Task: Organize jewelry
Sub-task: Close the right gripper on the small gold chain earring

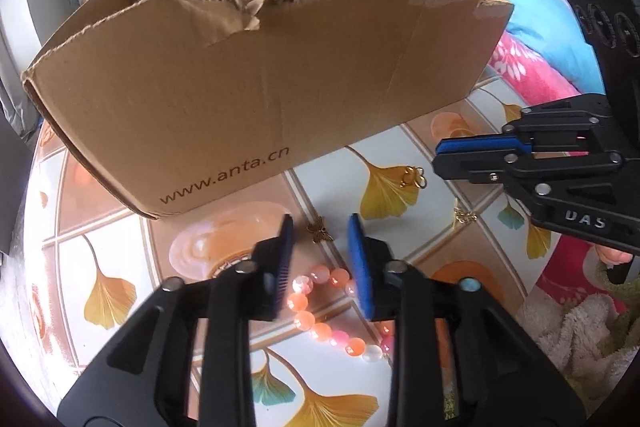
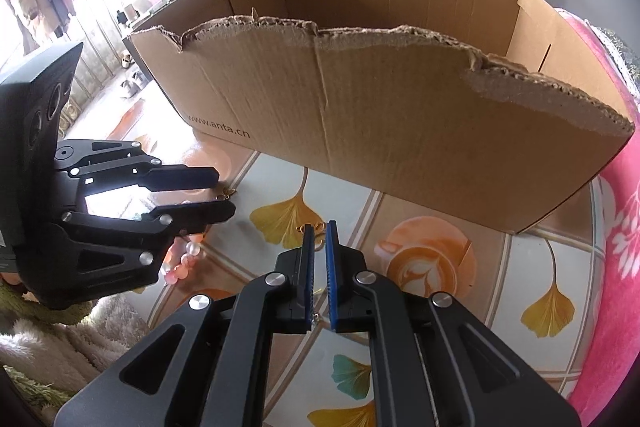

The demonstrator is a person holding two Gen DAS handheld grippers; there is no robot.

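A torn cardboard box (image 1: 248, 75) stands on the patterned table; it also shows in the right wrist view (image 2: 380, 115). My left gripper (image 1: 320, 227) is open, low over the table, with a small bronze butterfly charm (image 1: 319, 231) between its tips and a pink-orange bead bracelet (image 1: 320, 311) under its fingers. My right gripper (image 2: 319, 227) has its jaws nearly together with a thin gap and nothing visibly held; a gold ring piece (image 2: 318, 226) lies just beyond its tips. In the left view the right gripper (image 1: 444, 155) hovers near gold rings (image 1: 414, 177). A gold clasp (image 1: 464, 215) lies nearby.
A pink blanket (image 2: 616, 211) borders the table on the right. A fluffy white towel (image 1: 576, 331) lies at the table's near edge. The left gripper (image 2: 224, 195) shows in the right view over the beads (image 2: 184, 259). A chair and a water bottle stand behind the box.
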